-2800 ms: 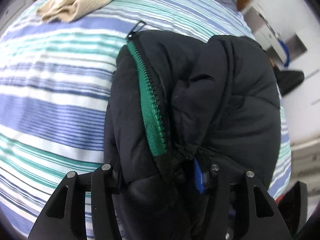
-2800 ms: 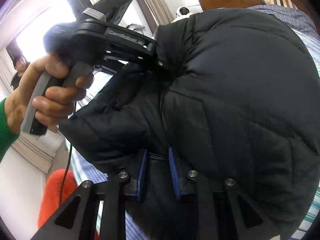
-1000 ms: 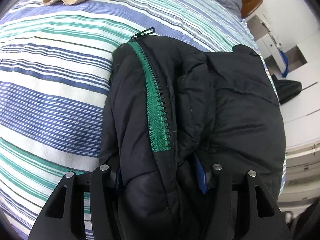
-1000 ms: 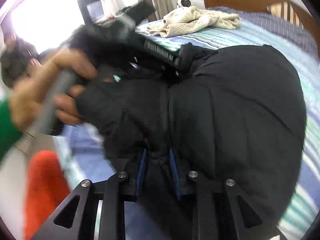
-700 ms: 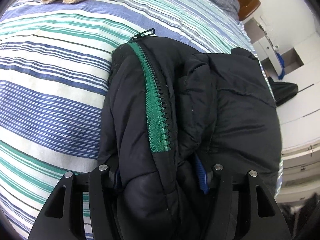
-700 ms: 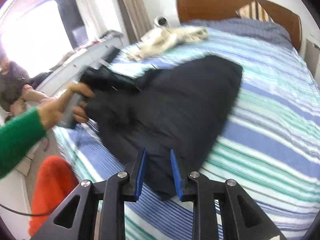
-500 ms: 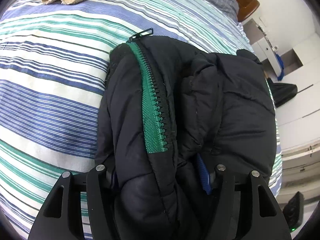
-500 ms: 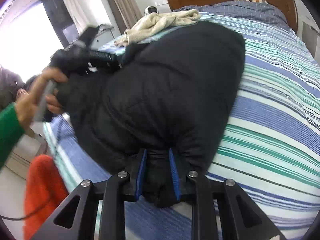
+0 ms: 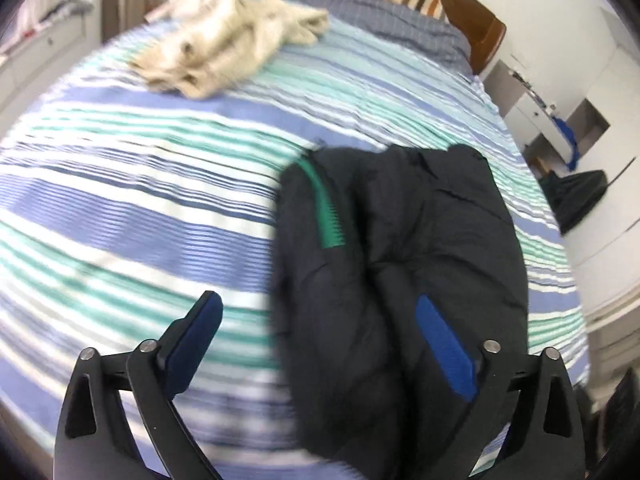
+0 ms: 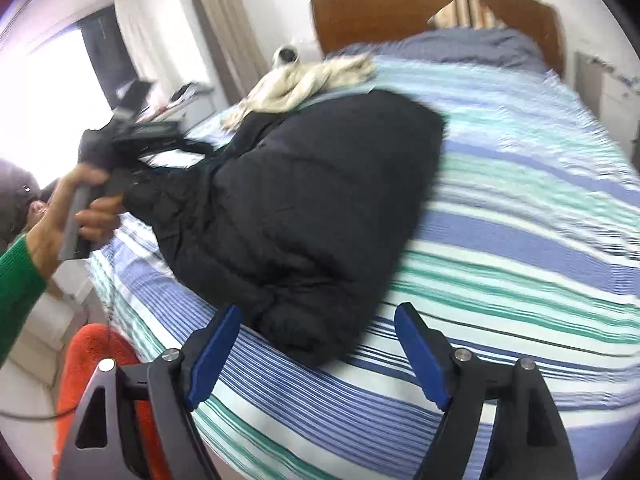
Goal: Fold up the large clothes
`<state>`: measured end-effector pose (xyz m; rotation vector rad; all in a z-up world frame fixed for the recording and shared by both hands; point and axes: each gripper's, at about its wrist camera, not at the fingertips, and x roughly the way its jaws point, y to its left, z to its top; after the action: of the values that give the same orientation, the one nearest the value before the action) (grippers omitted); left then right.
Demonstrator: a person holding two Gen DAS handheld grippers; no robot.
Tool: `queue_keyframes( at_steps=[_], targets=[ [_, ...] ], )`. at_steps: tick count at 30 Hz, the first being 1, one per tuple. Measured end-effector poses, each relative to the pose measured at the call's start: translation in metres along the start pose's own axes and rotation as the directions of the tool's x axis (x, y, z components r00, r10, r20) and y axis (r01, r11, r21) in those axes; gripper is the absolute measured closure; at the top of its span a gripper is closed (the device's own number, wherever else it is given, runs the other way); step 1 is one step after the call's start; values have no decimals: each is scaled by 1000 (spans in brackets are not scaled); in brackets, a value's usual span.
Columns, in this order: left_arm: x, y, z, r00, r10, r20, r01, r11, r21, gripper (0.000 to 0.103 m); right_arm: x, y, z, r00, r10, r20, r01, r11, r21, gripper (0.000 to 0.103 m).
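Note:
A black puffer jacket (image 9: 400, 264) with a green zipper (image 9: 326, 216) lies folded in a bundle on the striped bed (image 9: 132, 200). My left gripper (image 9: 316, 312) hangs just above its near end. Its jaws are opening wide, with jacket fabric below and between them, and neither pad presses on it. In the right wrist view the jacket (image 10: 304, 208) lies near the bed's left edge. My right gripper (image 10: 318, 316) is opening too, its blue pads standing apart on either side of the jacket's near corner. A hand (image 10: 88, 204) in a green sleeve holds the left gripper's handle.
A crumpled cream garment (image 9: 224, 48) lies at the far side of the bed (image 10: 520, 240), near a grey-blue pillow (image 10: 460, 46) and a wooden headboard (image 10: 400, 8). Something orange (image 10: 92, 364) sits beside the bed's near left corner. White cabinets (image 9: 560, 112) stand off to the right.
Both grippers were shut on the jacket and have let go, with their jaws now spread wide. Both have pulled back from it, the left one also upward. The jacket now rests on the bed.

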<state>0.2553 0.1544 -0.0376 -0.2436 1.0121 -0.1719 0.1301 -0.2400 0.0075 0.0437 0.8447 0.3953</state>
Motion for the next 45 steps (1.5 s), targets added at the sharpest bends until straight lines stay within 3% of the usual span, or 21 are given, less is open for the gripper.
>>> queue_keyframes(
  at_steps=[3,5,9,12,16,18,19,20,23,25,29,32,35,36,39,41,45],
  targets=[
    [-18,19,-12,999,38,-14,-38,999,-27,0,-9,-16,-11,994,-109,-31,110,994,11,22],
    [-24,32,-23,998,-34,-47,32,999,-36,1,-12,-27,-17,987,-155,-51,157,987,43,22],
    [-40,50,-47,1000,-10,16,12,992,-122,1,-20,-34,-22,980,-196,-34,197,979,46,22],
    [-47,63,-56,998,-33,56,42,984,-171,1,-29,-19,-13,993,-115,11,115,993,-14,22],
    [-41,75,-60,994,-96,49,104,971,-213,1,-20,8,24,999,-2,51,4,999,-46,23],
    [-37,79,-63,988,-147,40,152,957,-246,1,-7,25,50,994,79,70,-76,996,-48,44],
    [-35,80,-63,984,-175,35,178,950,-257,1,3,33,62,989,130,72,-127,991,-41,57],
    [-31,80,-62,980,-197,33,199,944,-262,2,21,44,79,981,184,66,-182,983,-33,62],
    [-27,81,-59,974,-223,41,226,943,-245,2,73,73,104,943,333,32,-333,943,3,67],
    [-17,84,-55,968,-248,28,248,939,-239,2,111,97,106,922,384,-57,-384,923,6,68],
    [4,92,-47,934,-356,10,346,902,-259,2,153,136,86,943,301,-145,-316,944,-98,70],
    [27,94,-40,895,-445,-8,426,862,-275,2,159,148,78,960,236,-150,-258,955,-146,70],
    [56,84,-25,840,-540,-57,503,814,-290,2,163,148,75,964,212,-160,-238,957,-165,71],
    [62,80,-22,830,-554,-74,515,809,-284,2,163,147,75,965,207,-161,-233,957,-171,71],
    [81,58,-7,818,-558,-137,525,823,-217,4,162,147,75,970,188,-156,-216,957,-191,71],
    [91,43,-1,828,-528,-189,503,849,-163,4,162,148,73,973,174,-153,-203,958,-203,71],
    [95,23,5,835,-486,-257,483,872,-78,3,160,150,72,975,171,-140,-198,957,-210,71]
  ],
)
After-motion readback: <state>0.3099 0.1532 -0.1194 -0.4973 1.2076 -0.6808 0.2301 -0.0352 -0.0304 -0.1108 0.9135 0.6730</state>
